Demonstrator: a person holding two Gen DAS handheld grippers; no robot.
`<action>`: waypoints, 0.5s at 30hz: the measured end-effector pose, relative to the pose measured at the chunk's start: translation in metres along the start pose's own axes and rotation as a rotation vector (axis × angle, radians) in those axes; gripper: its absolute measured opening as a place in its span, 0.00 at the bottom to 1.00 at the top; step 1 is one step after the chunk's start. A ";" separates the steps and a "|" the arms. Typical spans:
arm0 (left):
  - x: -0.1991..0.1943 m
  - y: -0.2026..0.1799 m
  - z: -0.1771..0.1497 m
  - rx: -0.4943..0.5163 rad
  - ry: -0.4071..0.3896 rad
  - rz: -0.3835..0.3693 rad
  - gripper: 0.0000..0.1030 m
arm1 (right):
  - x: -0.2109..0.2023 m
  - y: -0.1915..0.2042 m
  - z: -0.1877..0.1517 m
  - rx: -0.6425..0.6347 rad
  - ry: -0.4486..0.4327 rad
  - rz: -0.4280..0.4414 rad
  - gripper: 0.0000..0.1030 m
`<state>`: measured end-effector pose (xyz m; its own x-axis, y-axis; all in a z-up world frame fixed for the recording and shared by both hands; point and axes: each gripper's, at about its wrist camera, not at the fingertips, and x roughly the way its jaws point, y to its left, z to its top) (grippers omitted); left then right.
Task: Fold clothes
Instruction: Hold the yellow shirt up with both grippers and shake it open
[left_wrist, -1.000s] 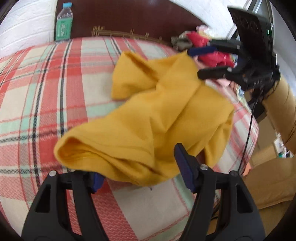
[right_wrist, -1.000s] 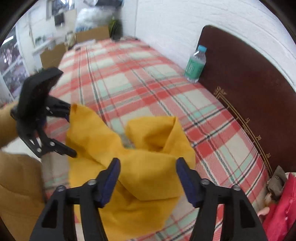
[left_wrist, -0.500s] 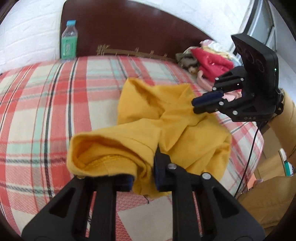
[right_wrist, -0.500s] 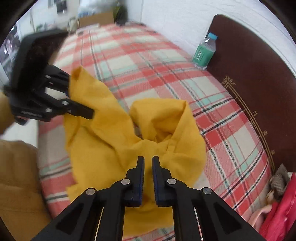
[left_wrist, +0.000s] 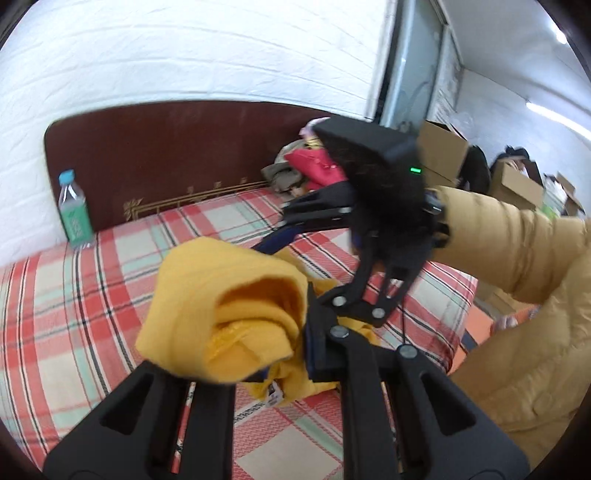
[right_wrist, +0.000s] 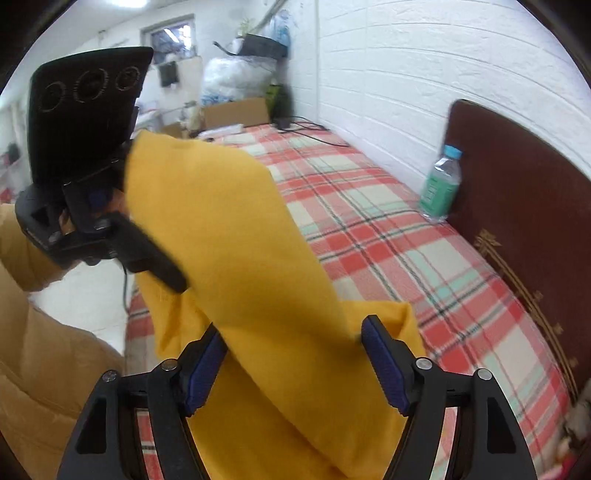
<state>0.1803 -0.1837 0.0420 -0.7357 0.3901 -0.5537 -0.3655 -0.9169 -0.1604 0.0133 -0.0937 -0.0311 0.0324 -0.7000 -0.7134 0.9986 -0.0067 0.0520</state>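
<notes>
A yellow garment (left_wrist: 236, 306) is lifted off the plaid bed (left_wrist: 74, 295). My left gripper (left_wrist: 284, 354) is shut on a bunched edge of it, close to the camera. In the right wrist view the garment (right_wrist: 236, 266) stretches up from my open right gripper (right_wrist: 295, 365) to the left gripper (right_wrist: 110, 221) at upper left. The cloth passes between the right fingers (right_wrist: 384, 365), which stand wide apart. The right gripper also shows in the left wrist view (left_wrist: 273, 240), just behind the cloth.
A green-labelled water bottle (left_wrist: 74, 210) stands against the dark wooden headboard (left_wrist: 184, 155). A pile of red and grey clothes (left_wrist: 306, 166) lies at the head of the bed. Cardboard boxes (left_wrist: 517, 177) stand past the bed edge. A white brick wall (right_wrist: 388, 74) runs alongside.
Both grippers have risen with the garment, lifting it off the bed. The right gripper, shut half a second ago, now stands open. The left gripper stays shut on the cloth.
</notes>
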 end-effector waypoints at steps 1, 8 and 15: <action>-0.002 -0.004 0.001 0.022 0.002 -0.003 0.15 | 0.002 -0.002 0.002 0.004 -0.010 0.038 0.74; -0.007 0.006 -0.001 -0.014 0.004 -0.007 0.15 | -0.019 0.014 -0.006 0.033 -0.052 0.039 0.11; 0.012 0.004 0.005 -0.036 -0.035 0.006 0.53 | -0.120 0.026 -0.013 0.197 -0.283 -0.183 0.09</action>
<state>0.1673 -0.1829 0.0389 -0.7573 0.3867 -0.5262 -0.3407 -0.9214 -0.1868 0.0356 -0.0012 0.0467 -0.1855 -0.8436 -0.5038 0.9590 -0.2671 0.0942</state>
